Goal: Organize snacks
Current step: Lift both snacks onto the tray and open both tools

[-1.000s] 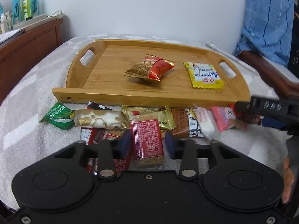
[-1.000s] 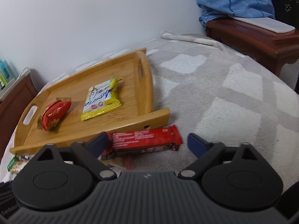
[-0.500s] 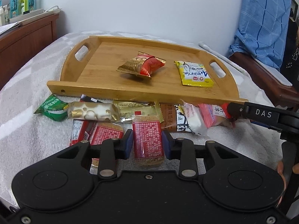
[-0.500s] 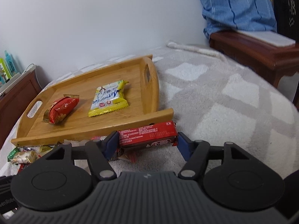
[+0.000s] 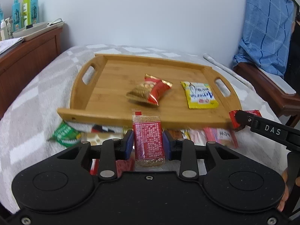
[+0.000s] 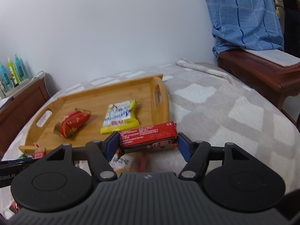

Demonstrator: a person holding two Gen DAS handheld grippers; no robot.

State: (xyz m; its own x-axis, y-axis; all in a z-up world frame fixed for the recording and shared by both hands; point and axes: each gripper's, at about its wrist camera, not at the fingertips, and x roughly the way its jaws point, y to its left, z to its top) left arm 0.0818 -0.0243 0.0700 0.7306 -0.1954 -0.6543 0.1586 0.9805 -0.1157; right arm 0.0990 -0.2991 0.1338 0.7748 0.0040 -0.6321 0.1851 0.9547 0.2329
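The left gripper clamps a light, crushable red-printed clear-wrapped biscuit packet mid-body, while the right gripper clamps a stiffer long red foil-wrapped bar endwise, so both need gentle pressure.

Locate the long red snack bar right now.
Clamped crosswise in the right gripper, the long red snack bar hangs by the wooden tray's near right corner.

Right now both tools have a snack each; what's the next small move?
Probably carry both forward over the wooden tray and release. The left tool is shut on the red cracker pack, the right tool on the red bar, both near the tray's front rim. Bare wood shows left of the red-gold packet and in front of the yellow packet.
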